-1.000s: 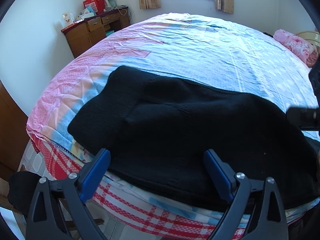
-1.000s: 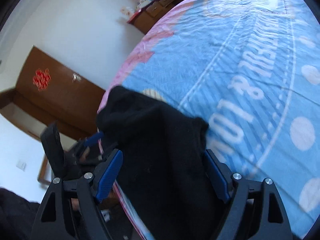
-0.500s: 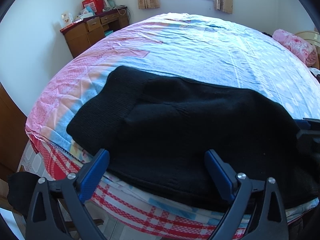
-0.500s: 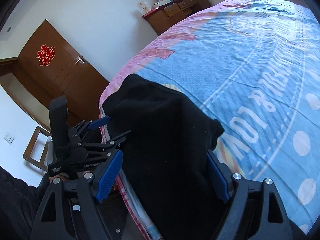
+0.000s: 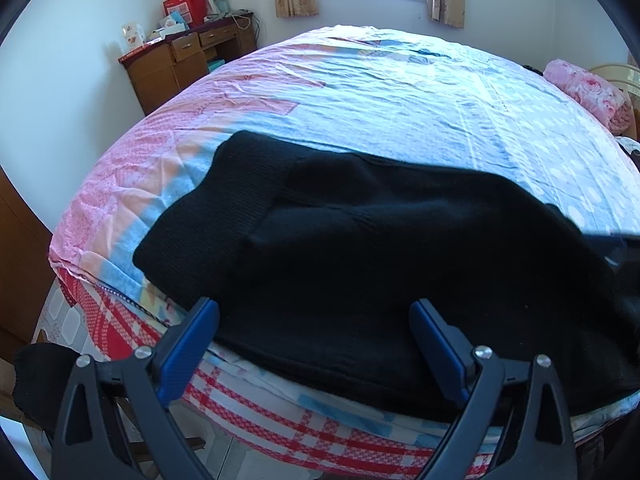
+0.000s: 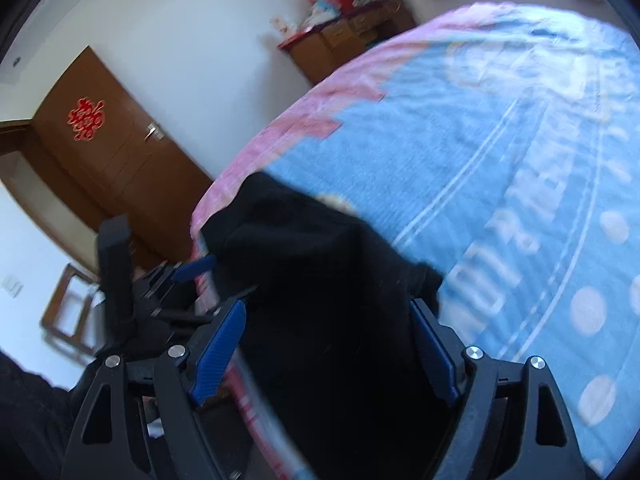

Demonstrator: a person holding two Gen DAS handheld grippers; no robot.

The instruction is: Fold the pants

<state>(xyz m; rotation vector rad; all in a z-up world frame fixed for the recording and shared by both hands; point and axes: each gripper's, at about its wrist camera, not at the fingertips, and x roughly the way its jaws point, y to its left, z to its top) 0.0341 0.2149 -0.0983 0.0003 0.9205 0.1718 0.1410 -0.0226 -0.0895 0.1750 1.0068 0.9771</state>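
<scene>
Lying folded at the near bed edge, the black pants look nearly finished. Left gripper, at six o'clock, is spread wide and empty; right gripper, at three o'clock, likewise released, maybe smoothing remains.

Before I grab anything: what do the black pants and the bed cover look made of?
Black pants: apparently a thick matte knit, with fine ribbing visible on the waistband end. Bed cover: looks like thin printed woven cotton, matte and finely creased; exact fibre unclear.
</scene>
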